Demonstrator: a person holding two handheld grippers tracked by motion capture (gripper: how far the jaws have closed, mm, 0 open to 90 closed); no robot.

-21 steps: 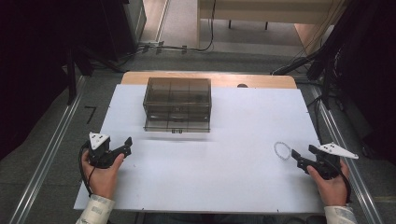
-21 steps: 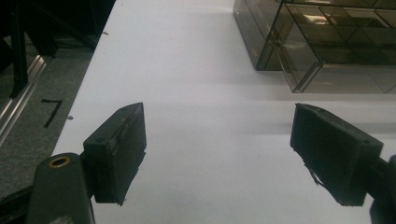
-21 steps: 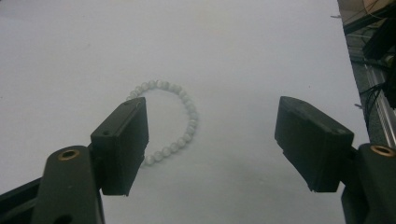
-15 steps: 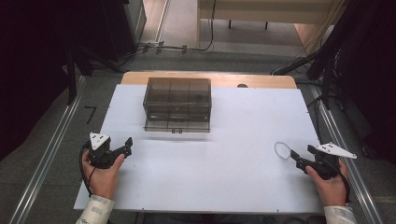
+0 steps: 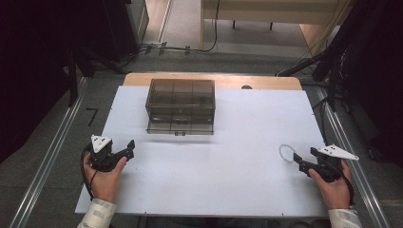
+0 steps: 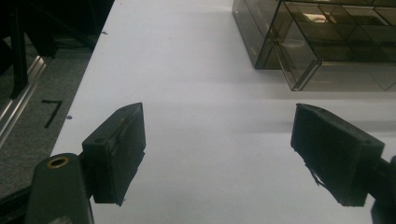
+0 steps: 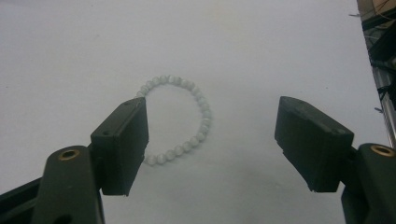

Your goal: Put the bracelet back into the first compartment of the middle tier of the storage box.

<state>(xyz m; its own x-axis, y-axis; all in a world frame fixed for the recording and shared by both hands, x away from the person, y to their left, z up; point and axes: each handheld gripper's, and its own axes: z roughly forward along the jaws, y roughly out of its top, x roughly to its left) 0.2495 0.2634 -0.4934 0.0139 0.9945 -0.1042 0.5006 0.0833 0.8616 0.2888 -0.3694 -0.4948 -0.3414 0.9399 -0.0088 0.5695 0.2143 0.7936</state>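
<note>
A white table filled the middle of the high view, and the person's two hands came in from its near edge, each holding a gripper low over the surface. The left gripper sat near the table's left near corner, held in the left hand; in the left gripper view its two black jaws stood wide apart with nothing between them but bare white tabletop. A smoky, see-through plastic drawer box stood toward the far side of the table, a little left of centre, well apart from both grippers; in the left gripper view it appeared at the upper right, and its inner dividers showed through the walls. What lay inside the compartments was too dim to tell. The right gripper sat near the right edge of the table, held in the right hand, with its grey three-cornered plate on top. Its jaws were also spread wide and held nothing. A bracelet of pale, whitish beads lay flat on the table just beyond the right gripper's tips; in the high view it showed as a small ring just to the far left of that gripper. In the right gripper view the ring lay toward the left jaw, whose tip overlapped the ring's edge in the picture, though whether they touched could not be told. The right jaw stood clear of the beads.
</note>
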